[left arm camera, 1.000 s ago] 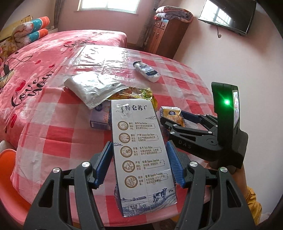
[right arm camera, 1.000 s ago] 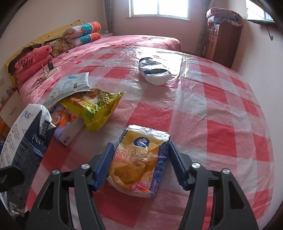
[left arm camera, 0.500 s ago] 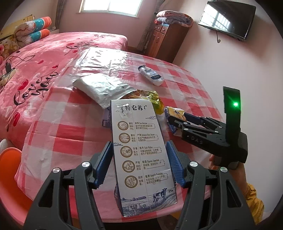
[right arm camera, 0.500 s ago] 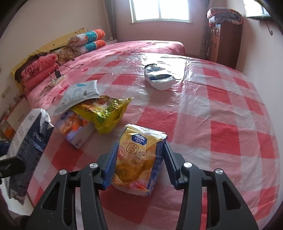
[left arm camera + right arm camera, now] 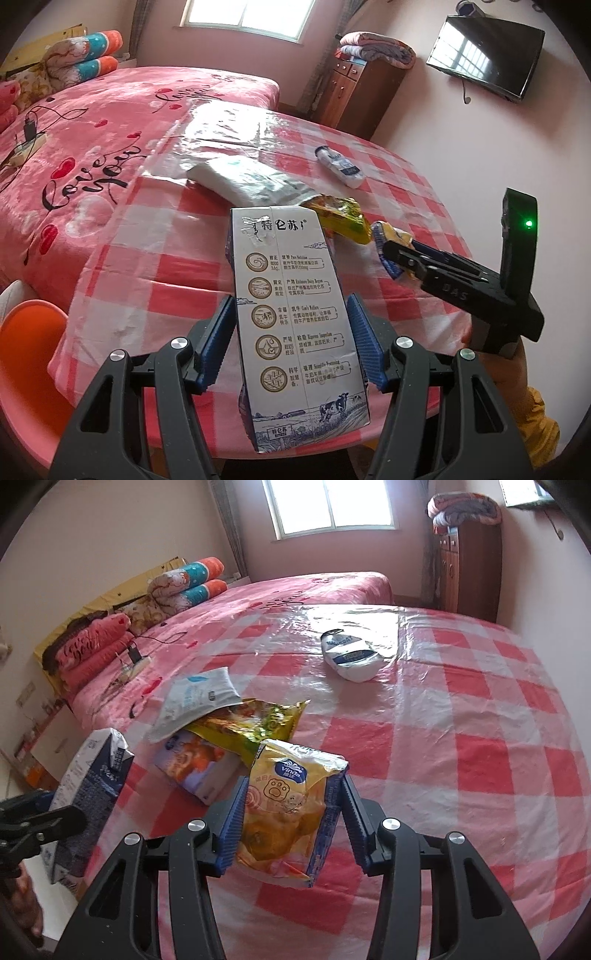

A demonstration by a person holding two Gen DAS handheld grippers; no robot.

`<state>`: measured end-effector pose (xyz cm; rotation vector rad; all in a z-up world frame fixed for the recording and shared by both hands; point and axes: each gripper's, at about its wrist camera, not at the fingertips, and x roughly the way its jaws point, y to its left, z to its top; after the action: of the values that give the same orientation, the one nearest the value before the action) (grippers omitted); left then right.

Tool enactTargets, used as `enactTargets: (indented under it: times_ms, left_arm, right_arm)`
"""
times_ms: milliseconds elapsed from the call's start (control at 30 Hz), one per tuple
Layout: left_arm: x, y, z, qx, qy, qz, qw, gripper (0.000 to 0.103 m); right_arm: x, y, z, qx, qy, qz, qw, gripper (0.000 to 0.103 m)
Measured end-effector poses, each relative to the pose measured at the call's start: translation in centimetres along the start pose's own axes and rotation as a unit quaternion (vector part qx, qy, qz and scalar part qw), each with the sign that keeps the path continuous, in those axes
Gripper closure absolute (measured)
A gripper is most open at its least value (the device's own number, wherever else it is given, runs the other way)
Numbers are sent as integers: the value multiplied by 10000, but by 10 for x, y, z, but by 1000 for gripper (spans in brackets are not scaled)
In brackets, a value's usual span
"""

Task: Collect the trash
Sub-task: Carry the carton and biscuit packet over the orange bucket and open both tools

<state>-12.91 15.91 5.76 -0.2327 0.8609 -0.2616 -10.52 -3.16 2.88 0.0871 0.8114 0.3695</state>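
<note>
My left gripper (image 5: 291, 343) is shut on a white and blue milk carton (image 5: 291, 306) and holds it above the near table edge; the carton also shows in the right wrist view (image 5: 88, 794). My right gripper (image 5: 291, 819) is shut on a yellow tissue packet (image 5: 288, 808), lifted off the red-checked tablecloth (image 5: 461, 757). In the left wrist view the right gripper (image 5: 397, 254) holds that packet (image 5: 391, 230) at the right. On the table lie a yellow snack bag (image 5: 255, 727), a white pouch (image 5: 192, 701), a printed tissue pack (image 5: 195, 764) and a small white bottle (image 5: 351, 657).
A bed with a pink cover (image 5: 92, 140) stands behind the table, with rolled blankets (image 5: 184, 587) at its head. A wooden cabinet (image 5: 362, 96) and a wall television (image 5: 487, 55) are at the back. An orange chair (image 5: 26, 332) sits at the near left.
My right gripper closed on the yellow tissue packet and lifted it off the table. My left gripper rose and drew back a little with the milk carton.
</note>
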Motion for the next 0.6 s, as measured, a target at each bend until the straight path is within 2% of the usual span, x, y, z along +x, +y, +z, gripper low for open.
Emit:
enactTargets:
  times_ms: [300,600]
  left_arm:
    - [-12,21,-2,-5,-181,273,9995,40]
    - [-31,51,-7,-115,-361,671,9970,40]
  right_arm:
    - [-10,17,2,226,2,404,9989,53]
    - [-11,62,6,-26,80,893,9960,53]
